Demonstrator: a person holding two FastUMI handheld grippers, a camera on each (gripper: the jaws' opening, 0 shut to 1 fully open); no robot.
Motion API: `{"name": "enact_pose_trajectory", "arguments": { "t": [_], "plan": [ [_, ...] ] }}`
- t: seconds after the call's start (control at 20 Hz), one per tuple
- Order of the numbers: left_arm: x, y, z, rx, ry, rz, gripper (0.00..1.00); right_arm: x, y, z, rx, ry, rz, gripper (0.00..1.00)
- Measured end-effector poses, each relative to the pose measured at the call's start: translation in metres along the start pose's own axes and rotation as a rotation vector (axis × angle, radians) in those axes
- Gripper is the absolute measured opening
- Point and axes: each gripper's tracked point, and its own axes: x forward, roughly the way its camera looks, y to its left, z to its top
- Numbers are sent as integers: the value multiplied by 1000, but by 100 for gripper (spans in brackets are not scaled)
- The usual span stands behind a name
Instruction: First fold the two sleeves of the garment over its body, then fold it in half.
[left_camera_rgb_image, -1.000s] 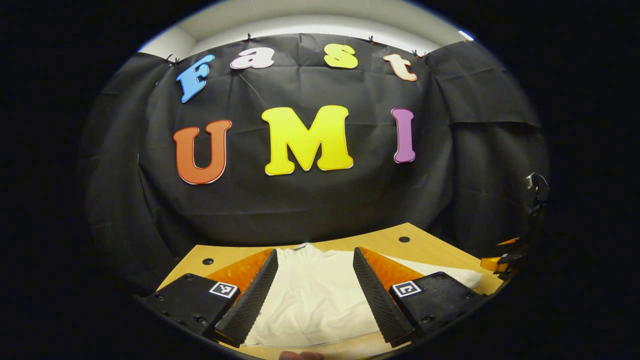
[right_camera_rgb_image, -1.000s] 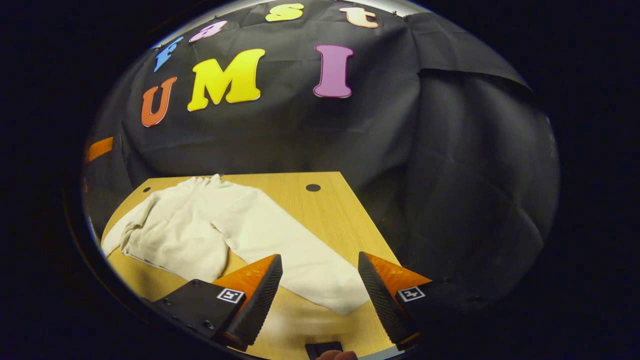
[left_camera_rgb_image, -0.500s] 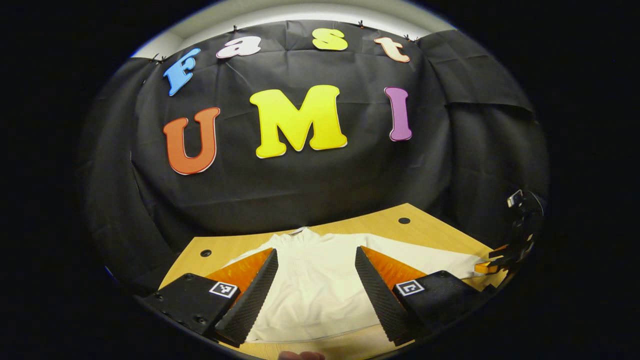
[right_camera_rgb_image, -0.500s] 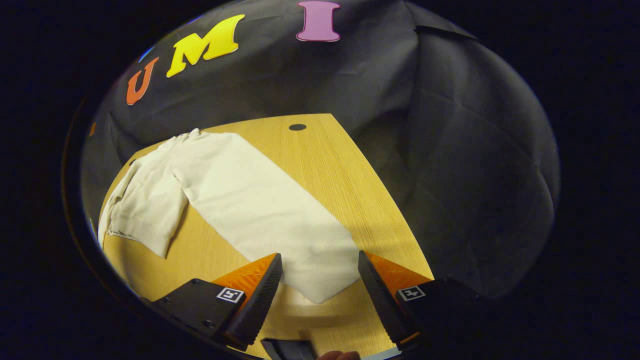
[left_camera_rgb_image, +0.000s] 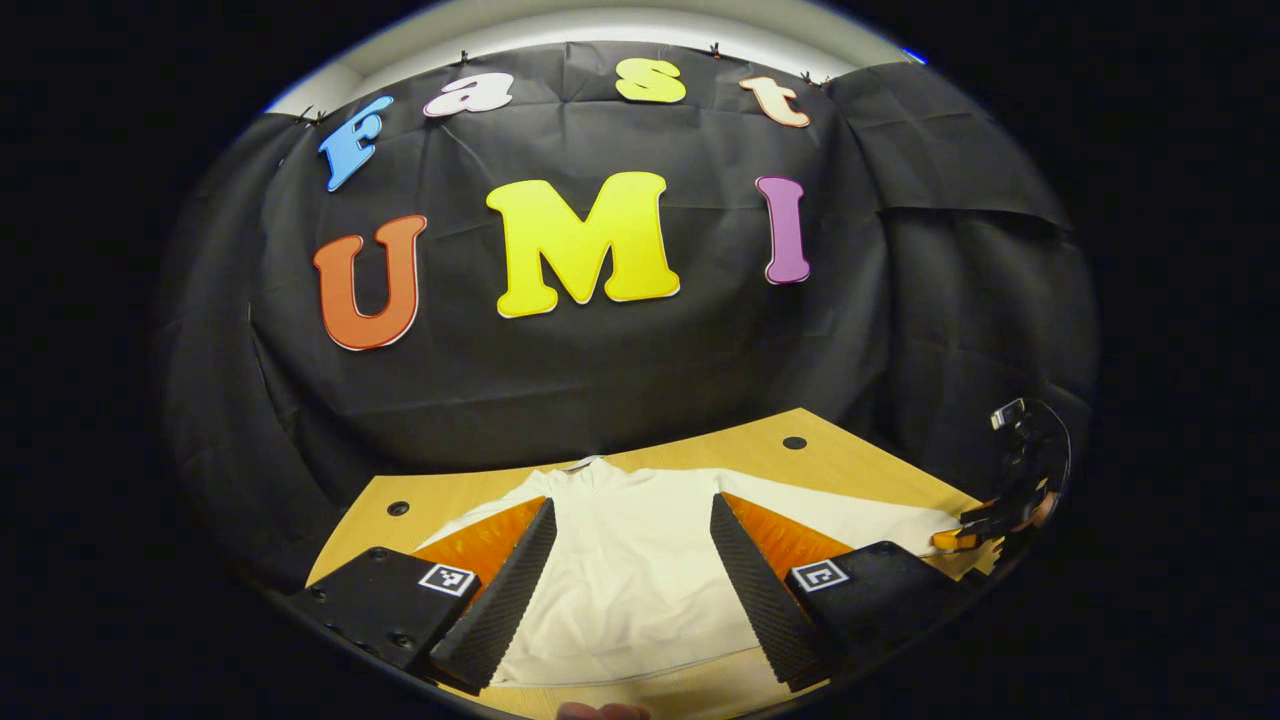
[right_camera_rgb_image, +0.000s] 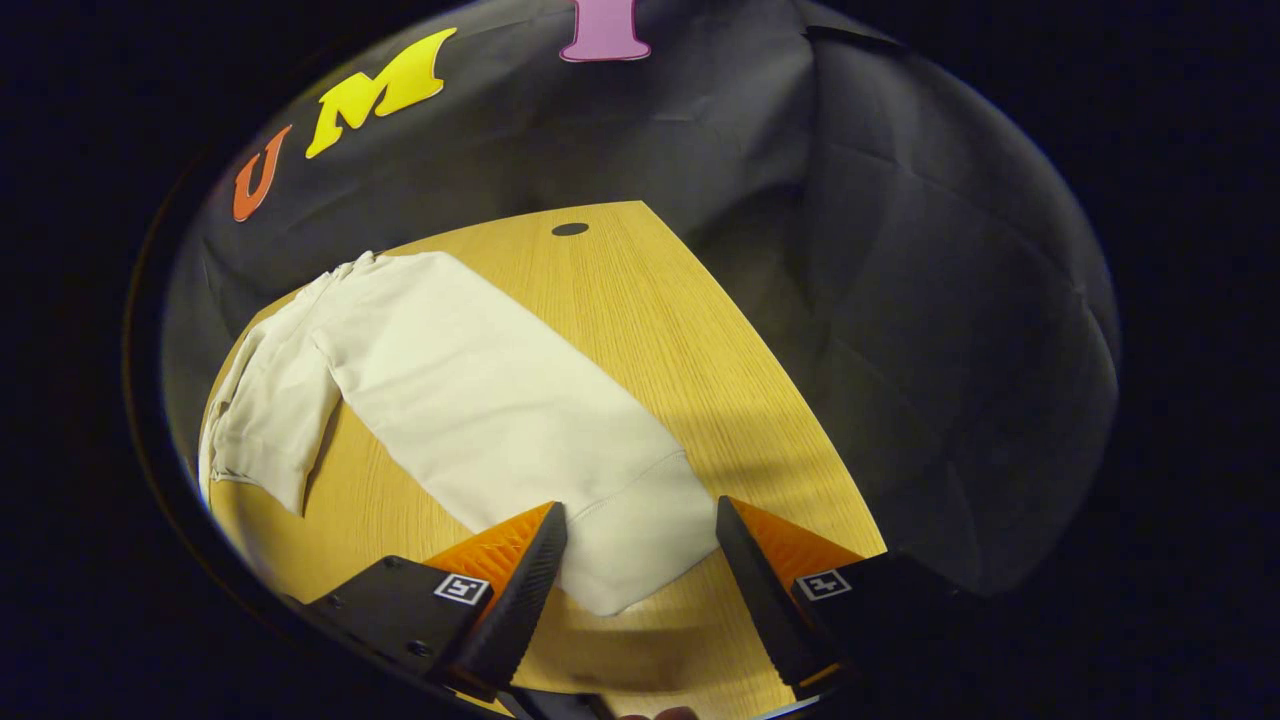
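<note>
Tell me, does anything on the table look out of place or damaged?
Nothing stands out. The white garment lies flat on the wooden table, its sleeve stretched out straight and not yet folded. The right tongs are open around the cuff.

In the left gripper view, the white garment lies on the table, but the left gripper stands in front of it, and its two fingers hide the shirt's sides. The far left sleeve is mostly hidden too. The right gripper sits far off at the right edge, too small to tell how its jaws stand. In the right gripper view, the shirt's body is cut off at the left edge. The cuff lies between the fingers; whether they touch it is unclear.
</note>
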Motion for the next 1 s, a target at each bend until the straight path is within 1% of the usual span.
{"name": "enact_pose_trajectory", "arguments": {
  "t": [0.05, 0.1, 0.15, 0.2, 0.3, 0.4, 0.45, 0.55, 0.65, 0.75, 0.8, 0.85, 0.9, 0.95, 1.0],
  "plan": [
    [-1, -2, 3, -30, -12, -16, 98, 0, 3, -6, -15, 20, 10, 87],
    [0, -3, 5, -64, -22, -32, 98, 0, 4, -5, -27, 15, 14, 79],
    [0, -2, 7, -84, -21, -31, 98, 1, 3, -5, -29, 22, 10, 63],
    [-1, 1, 5, -90, -18, -17, 98, 2, 9, -5, -18, 22, 28, 63],
    [-1, 6, 1, -98, -4, 3, 98, 3, 8, -3, -7, 37, 7, 20],
    [-2, 12, -2, -111, 6, 13, 99, 5, 9, -2, 4, 48, -15, 19],
    [-3, 15, -2, -109, 6, 22, 98, 1, 9, 1, 10, 59, -25, 4],
    [-5, 22, 0, -106, 1, 34, 99, -1, 12, 6, 35, 58, -27, 4],
    [-7, 27, -2, -100, -4, 44, 98, -12, 14, 21, 69, 21, -25, 3],
    [-9, 35, -1, -105, -11, 56, 98, -28, 17, 44, 106, -30, -14, 3],
    [-9, 39, -4, -109, -9, 62, 98, -37, 21, 56, 122, -47, -5, 1],
    [-10, 44, -5, -119, -10, 70, 98, -46, 26, 70, 133, -75, 7, 3],
    [-11, 49, -5, -130, -14, 77, 98, -55, 31, 86, 133, -101, 18, 3],
    [-12, 55, -5, -144, -16, 84, 98, -64, 36, 102, 125, -128, 30, 1],
    [-14, 60, -7, -153, -19, 95, 98, -73, 43, 118, 117, -149, 44, 3]
  ]
}}
